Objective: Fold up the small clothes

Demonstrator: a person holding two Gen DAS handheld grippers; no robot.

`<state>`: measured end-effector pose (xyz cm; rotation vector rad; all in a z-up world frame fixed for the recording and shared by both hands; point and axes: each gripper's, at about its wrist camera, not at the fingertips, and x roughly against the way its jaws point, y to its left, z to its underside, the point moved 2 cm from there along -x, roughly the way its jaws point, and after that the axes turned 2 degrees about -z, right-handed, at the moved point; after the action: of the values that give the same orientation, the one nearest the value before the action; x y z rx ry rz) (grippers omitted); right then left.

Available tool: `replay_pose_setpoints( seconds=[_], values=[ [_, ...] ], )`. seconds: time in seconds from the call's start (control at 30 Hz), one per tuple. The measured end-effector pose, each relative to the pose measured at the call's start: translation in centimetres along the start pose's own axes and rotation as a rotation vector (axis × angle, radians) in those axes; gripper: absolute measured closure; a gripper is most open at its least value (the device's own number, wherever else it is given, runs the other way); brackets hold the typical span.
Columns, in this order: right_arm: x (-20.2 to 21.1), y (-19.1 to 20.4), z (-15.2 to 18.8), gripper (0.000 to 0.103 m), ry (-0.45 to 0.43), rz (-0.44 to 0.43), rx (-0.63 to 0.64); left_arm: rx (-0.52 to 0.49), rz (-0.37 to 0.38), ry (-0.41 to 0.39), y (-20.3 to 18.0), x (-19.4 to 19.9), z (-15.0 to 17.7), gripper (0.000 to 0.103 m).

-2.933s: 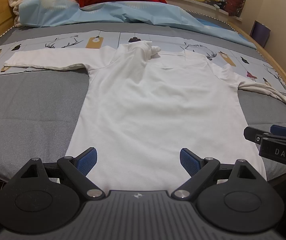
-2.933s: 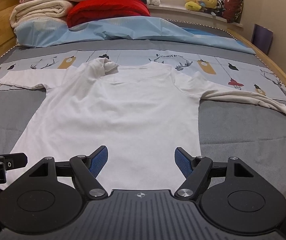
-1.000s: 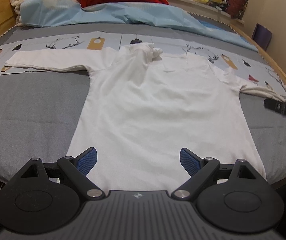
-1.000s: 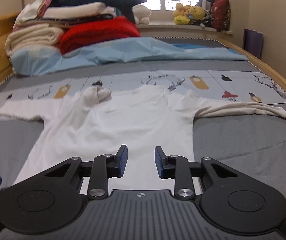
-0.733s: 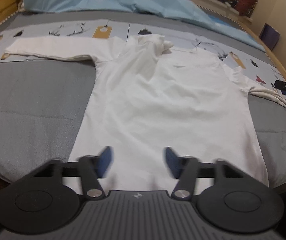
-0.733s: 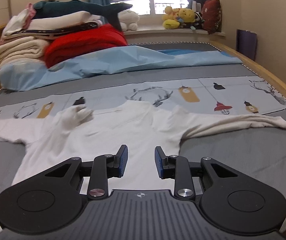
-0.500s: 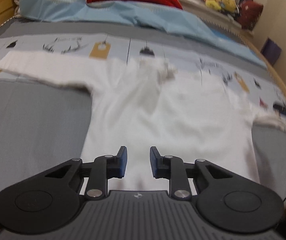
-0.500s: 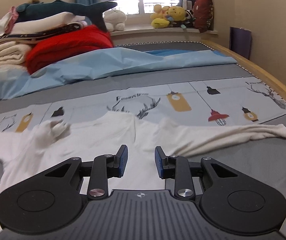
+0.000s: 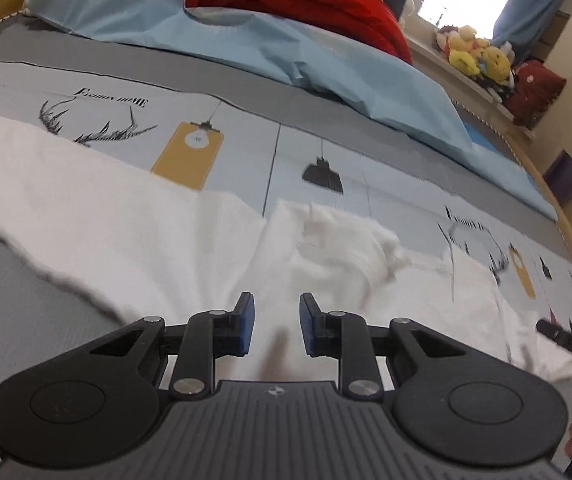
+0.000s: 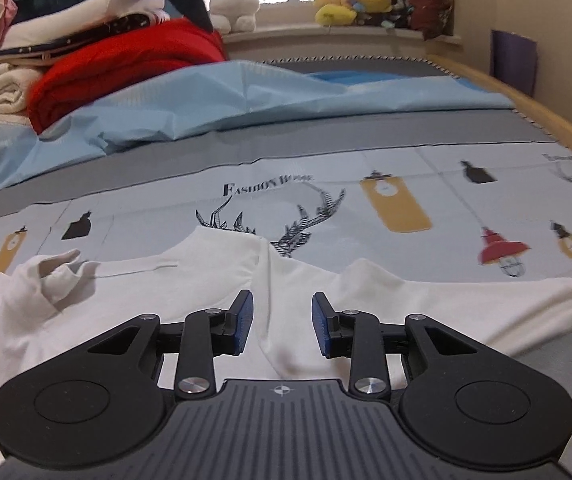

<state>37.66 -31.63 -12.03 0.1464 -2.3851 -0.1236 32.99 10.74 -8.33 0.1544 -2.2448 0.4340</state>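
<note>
On the grey bed with its printed sheet (image 10: 406,176), the white long-sleeved top (image 10: 165,292) lies spread flat for folding, so I poise my left gripper (image 9: 273,323) and right gripper (image 10: 281,322), both narrowly parted and empty, low over its shoulders.

my left gripper (image 9: 273,329) hovers low over the white shirt (image 9: 133,232), blue pads (image 9: 245,322) narrowly apart near its bunched collar (image 9: 338,240).

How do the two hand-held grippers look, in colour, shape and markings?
Each hand-held gripper, left and right, is matte black: a ribbed grey-black top plate with a small compass-like mark, two round discs at the sides, linkage arms with silver rivets, and two fingers with blue ribbed pads. No cables or sleeves show.
</note>
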Motion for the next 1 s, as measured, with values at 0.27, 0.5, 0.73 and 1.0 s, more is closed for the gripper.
replay_pose_setpoints(
  seconds=[0.27,0.5,0.73,1.0],
  values=[
    [-6.9,1.2,0.1,0.056,0.052,-0.009,0.066,0.005,0.037,-0.013,1.0,-5.9,-2.8,0.074],
    [-9.4,1.1,0.5,0.086,0.013,-0.027,0.086,-0.092,0.042,0.039,-0.4,-10.4,-3.1,0.074],
    [-10.3,0.8,-0.9,0.103,-0.036,-0.034,0.061,-0.002,-0.127,-0.052,3.0,-11.1,-5.7,0.100],
    [-11.9,-0.5,-1.9,0.103,-0.079,0.182,0.037,-0.003,-0.104,-0.023,2.8,-11.1,-5.9,0.086]
  ],
)
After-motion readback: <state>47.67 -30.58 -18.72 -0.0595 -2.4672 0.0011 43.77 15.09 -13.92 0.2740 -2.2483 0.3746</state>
